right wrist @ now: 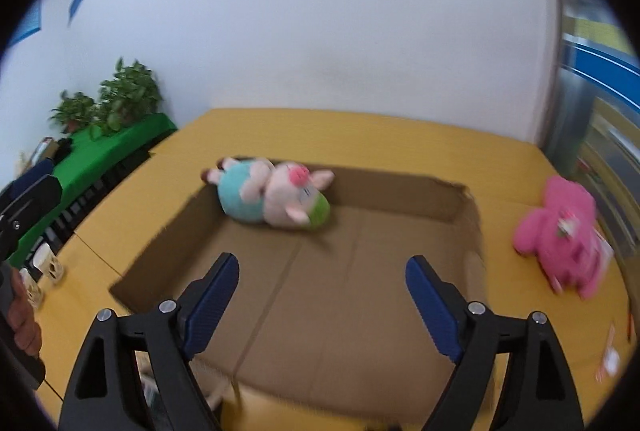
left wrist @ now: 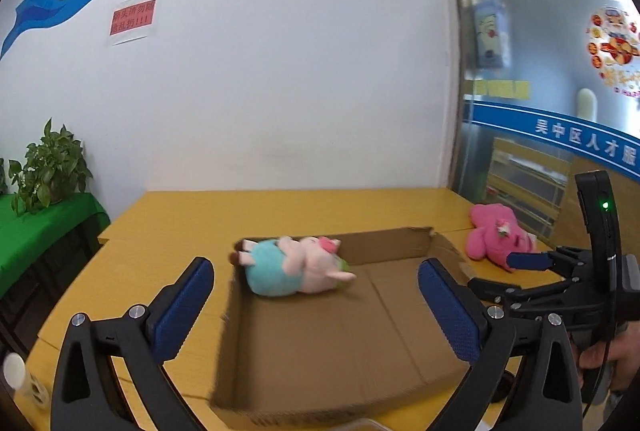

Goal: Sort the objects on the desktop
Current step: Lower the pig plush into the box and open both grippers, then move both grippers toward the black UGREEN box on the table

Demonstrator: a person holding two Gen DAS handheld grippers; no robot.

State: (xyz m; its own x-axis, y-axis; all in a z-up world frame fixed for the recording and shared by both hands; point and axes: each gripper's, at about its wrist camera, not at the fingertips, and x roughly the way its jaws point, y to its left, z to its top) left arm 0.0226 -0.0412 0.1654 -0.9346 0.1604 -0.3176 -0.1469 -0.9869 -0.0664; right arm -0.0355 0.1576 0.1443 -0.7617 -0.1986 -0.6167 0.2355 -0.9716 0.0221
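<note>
The cardboard box [right wrist: 360,259] is matt brown, with a ragged torn edge at its two o'clock corner. Inside it at ten o'clock, the plush pig [right wrist: 276,197] is soft, fuzzy cloth; the pink plush toy [right wrist: 560,231] looks fleecy. The table [right wrist: 360,135] is smooth yellow laminate. The gripper fingers [left wrist: 182,305] are matt black plastic with dimpled blue rubbery pads and shiny metal pins.
</note>
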